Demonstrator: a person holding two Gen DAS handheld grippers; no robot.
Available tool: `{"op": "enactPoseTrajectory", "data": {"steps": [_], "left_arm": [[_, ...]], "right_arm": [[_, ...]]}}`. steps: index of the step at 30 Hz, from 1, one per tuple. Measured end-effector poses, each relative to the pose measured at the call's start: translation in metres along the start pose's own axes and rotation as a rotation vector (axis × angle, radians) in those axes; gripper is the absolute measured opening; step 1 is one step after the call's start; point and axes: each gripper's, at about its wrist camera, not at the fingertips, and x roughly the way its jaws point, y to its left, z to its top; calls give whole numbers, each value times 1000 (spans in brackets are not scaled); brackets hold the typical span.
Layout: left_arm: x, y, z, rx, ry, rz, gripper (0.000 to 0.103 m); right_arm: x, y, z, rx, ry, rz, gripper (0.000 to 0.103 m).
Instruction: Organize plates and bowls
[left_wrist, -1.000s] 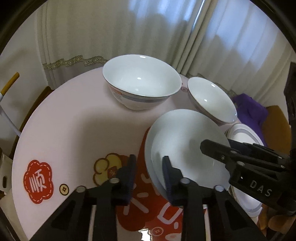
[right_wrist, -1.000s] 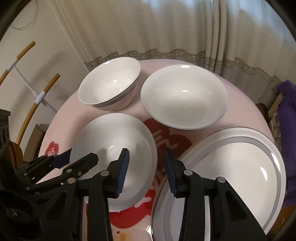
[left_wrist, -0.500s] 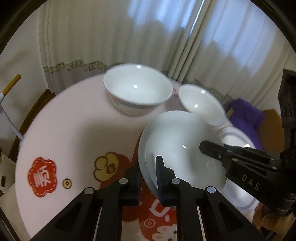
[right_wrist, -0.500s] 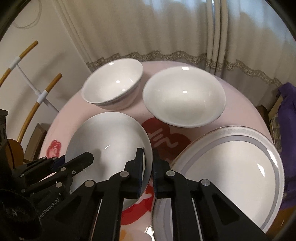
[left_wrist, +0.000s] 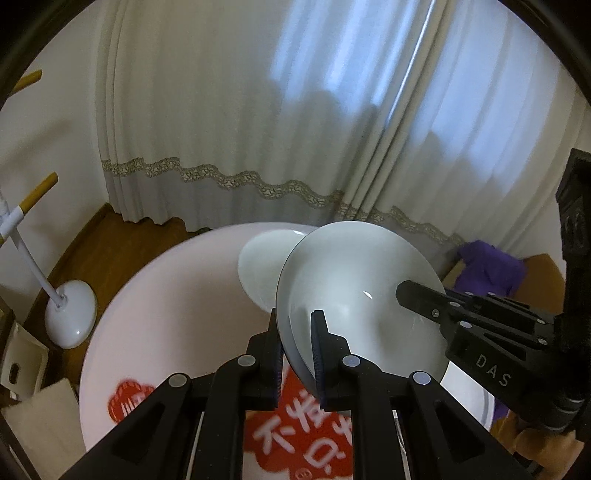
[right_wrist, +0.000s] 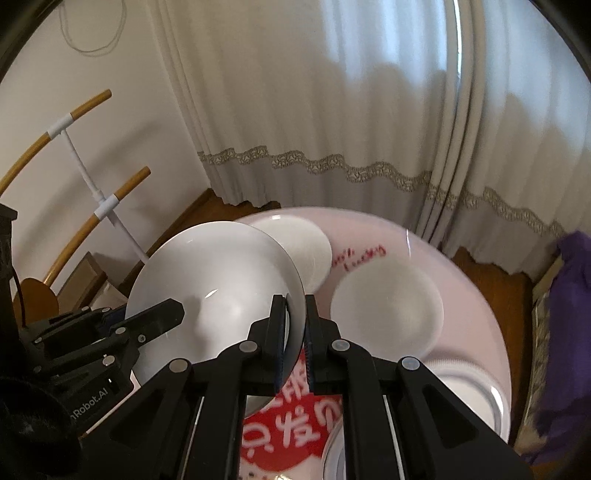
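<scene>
Left gripper (left_wrist: 295, 350) and right gripper (right_wrist: 295, 339) both clamp opposite rims of white plate (left_wrist: 354, 291), held above bench (left_wrist: 177, 295).

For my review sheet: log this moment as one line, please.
left tool: shut on shallow dish rim | right tool: shut on opposite rim | dish: held above table | two bowls: on table

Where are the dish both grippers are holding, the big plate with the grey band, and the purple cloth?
held dish (left_wrist: 354, 280), left wrist view, inner surface.
banded plate (right_wrist: 484, 397), right wrist view, rim.
purple cloth (right_wrist: 569, 332), right wrist view, its middle.
</scene>
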Motion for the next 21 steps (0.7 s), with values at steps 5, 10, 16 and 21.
{"op": "enactPoseTrajectory", "data": {"steps": [5,10,16,21], "left_arm": [[25,5,20,5,8,27,10],[63,6,39,-9,37,31,10],[102,1,54,-1,63,32,10],[131,-1,65,8,84,31,10]], "right_arm": [[26,-1,18,-9,9,-8,9],[53,-7,28,-7,28,-20,9],[77,-18,31,-8,55,-51,11],[89,-27,31,-5,69,-68,11]]}}
